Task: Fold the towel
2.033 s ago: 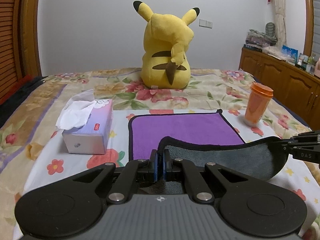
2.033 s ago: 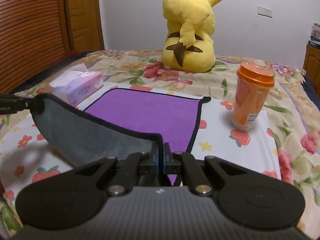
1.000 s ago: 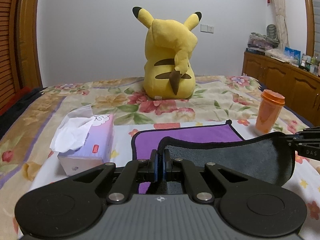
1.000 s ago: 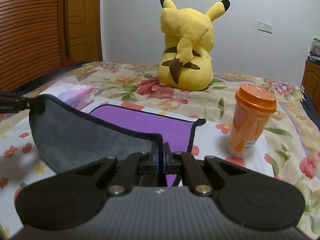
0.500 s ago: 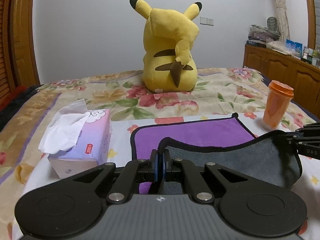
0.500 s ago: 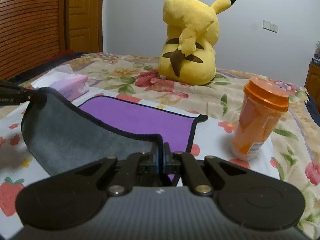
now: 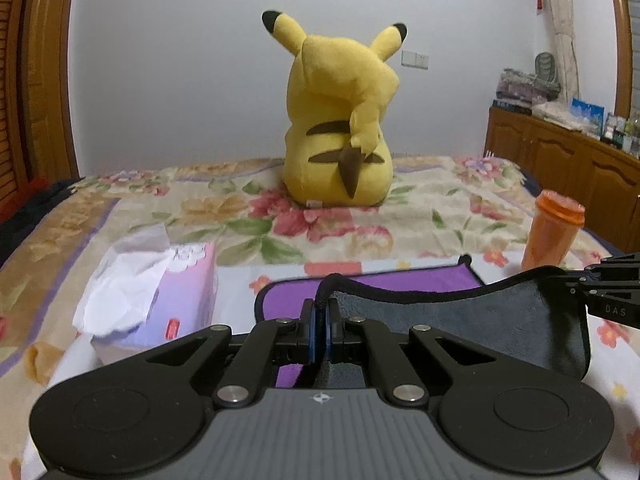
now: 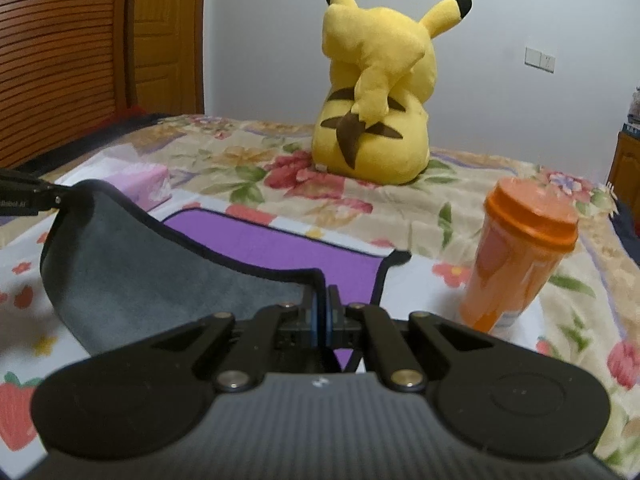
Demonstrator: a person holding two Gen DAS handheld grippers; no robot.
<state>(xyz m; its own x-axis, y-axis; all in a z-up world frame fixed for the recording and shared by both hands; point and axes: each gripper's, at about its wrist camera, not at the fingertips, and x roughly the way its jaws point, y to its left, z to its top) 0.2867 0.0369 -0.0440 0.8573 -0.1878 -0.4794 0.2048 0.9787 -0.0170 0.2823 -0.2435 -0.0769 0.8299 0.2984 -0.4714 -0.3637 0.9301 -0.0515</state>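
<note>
The towel (image 7: pixel 460 312) is purple on top, grey underneath, with a black hem. Its far part lies flat on the bed (image 7: pixel 400 278), and its near edge is lifted and carried over it, grey side showing (image 8: pixel 132 264). My left gripper (image 7: pixel 320 320) is shut on the near left corner. My right gripper (image 8: pixel 322 308) is shut on the near right corner. Each gripper shows at the edge of the other's view, the right one in the left wrist view (image 7: pixel 600 284) and the left one in the right wrist view (image 8: pixel 44 196).
A purple tissue box (image 7: pixel 160 300) stands left of the towel. An orange lidded cup (image 8: pixel 516 256) stands to its right. A yellow Pikachu plush (image 7: pixel 340 128) sits behind on the floral bedspread (image 7: pixel 420 216). Wooden cabinets (image 7: pixel 560 164) line the right wall.
Both grippers have carried the lifted near edge forward over the flat part, so less purple shows. The cup and the plush look nearer.
</note>
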